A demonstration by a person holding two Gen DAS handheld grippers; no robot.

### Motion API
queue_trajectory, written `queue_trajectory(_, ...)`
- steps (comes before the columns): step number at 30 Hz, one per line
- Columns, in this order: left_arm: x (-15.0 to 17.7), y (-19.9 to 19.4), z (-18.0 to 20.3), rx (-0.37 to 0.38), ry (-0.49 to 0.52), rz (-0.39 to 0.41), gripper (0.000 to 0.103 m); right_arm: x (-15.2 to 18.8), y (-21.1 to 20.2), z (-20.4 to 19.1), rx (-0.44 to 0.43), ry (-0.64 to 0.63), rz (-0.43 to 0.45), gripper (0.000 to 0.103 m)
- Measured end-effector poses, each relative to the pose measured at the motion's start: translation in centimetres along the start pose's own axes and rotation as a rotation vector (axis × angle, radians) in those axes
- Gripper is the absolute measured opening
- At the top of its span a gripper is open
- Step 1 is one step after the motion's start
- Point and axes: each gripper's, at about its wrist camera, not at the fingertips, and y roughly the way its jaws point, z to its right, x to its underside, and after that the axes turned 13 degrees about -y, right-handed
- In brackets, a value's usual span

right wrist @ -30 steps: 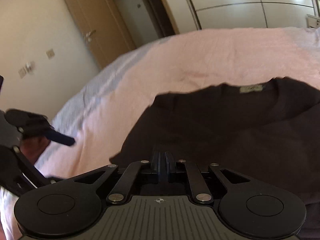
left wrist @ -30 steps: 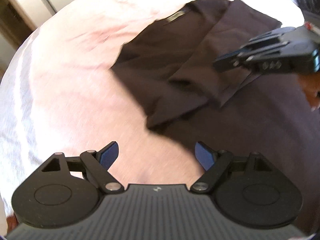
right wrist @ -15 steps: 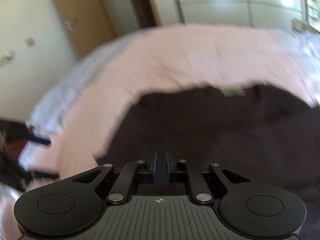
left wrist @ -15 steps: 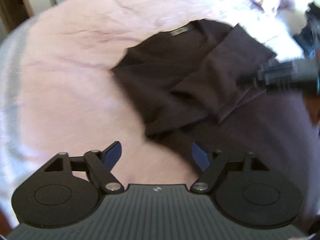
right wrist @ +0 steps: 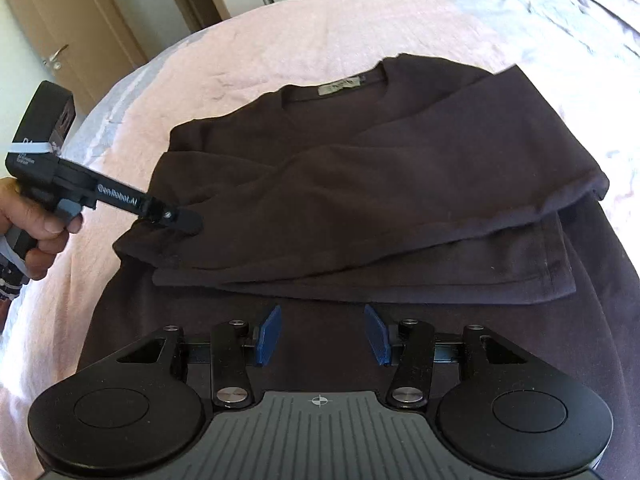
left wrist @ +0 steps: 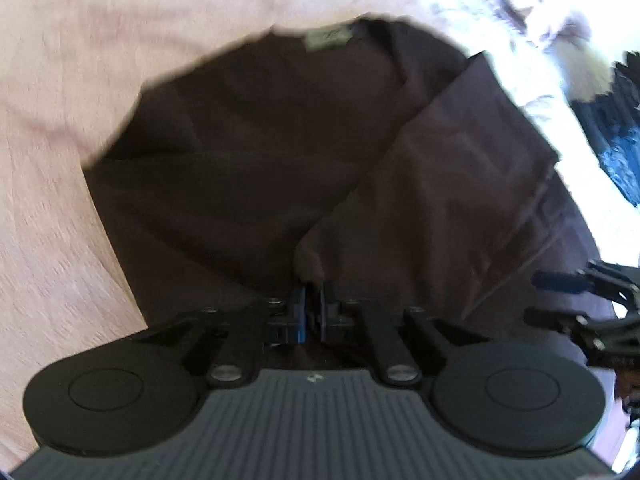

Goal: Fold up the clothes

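The left gripper [left wrist: 313,300] had just clenched on a fold of the dark shirt [right wrist: 360,184], lying mid-bed [right wrist: 280,40]; the right gripper [right wrist: 320,334], empty, was opening. Next fold seemed ready.

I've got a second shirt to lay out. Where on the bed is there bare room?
The pink bedspread lies bare beyond the collar of the dark shirt, toward the wardrobe, and along its left edge. Crowded: the shirt itself, where the left gripper pinches its sleeve.
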Motion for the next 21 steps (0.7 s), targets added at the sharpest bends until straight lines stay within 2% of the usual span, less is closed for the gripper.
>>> queue_trajectory(2, -0.3, -2.1, -0.6, -0.014, -0.011, 0.058, 0.004, -0.3, -0.5, 0.2, -0.002, -0.001, 0.013, 0.05)
queue_trajectory(3, -0.3, -2.2, -1.2, -0.029, -0.025, 0.057, 0.004, -0.5, -0.7, 0.2, -0.004, -0.003, 0.02, 0.05)
queue_trajectory(7, 0.0, 0.4, -3.9, -0.085, -0.101, -0.037, 0.007, -1.0, 0.0, 0.3, -0.017, -0.009, 0.014, 0.05)
queue_trajectory(8, 0.1, 0.8, -4.2, -0.095, -0.107, -0.047, 0.012, -1.1, 0.3, 0.3, -0.018, -0.014, 0.005, 0.05)
queue_trajectory(12, 1.2, -0.5, -3.3, -0.138, -0.078, 0.012, 0.03, -1.2, 0.4, 1.5, 0.006, 0.01, -0.01, 0.05)
queue_trajectory(16, 3.7, -1.9, -2.0, -0.17, -0.013, 0.026, 0.031, -0.1, -0.5, 4.7, 0.063, 0.118, -0.034, 0.05)
queue_trajectory(21, 9.0, -3.4, 0.1, -0.223, 0.075, 0.007, 0.033, 2.3, -3.5, 8.3, 0.14, 0.212, -0.063, 0.05)
